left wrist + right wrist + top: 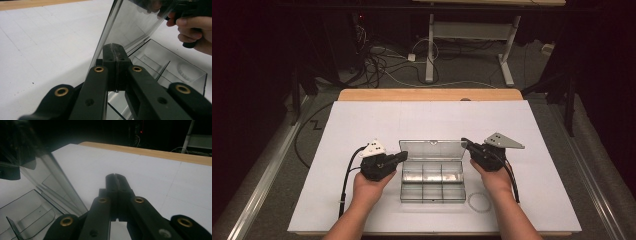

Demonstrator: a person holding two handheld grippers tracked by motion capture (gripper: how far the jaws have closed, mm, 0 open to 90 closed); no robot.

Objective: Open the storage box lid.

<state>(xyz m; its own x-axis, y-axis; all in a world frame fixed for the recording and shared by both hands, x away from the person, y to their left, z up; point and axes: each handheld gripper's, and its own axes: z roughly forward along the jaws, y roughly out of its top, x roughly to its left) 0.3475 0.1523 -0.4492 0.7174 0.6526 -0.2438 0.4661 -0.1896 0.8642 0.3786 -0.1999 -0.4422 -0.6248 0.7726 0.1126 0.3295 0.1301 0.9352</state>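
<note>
A clear plastic compartment box (432, 182) sits mid-table with its hinged lid (432, 149) standing upright at the back. My left gripper (403, 156) is shut, its tip against the lid's lower left edge. In the left gripper view the shut jaws (115, 48) rest right beside the lid (135, 22), with the box's dividers (160, 60) behind. My right gripper (464, 142) is shut at the lid's upper right corner. In the right gripper view its tips (115, 177) hold nothing, and the lid's edge (60, 187) stands just to their left.
A white sheet (362, 120) covers the wooden table. A pale ring (479, 201) lies on it by the box's front right corner. Desk legs and cables (427, 55) stand on the floor beyond the far edge.
</note>
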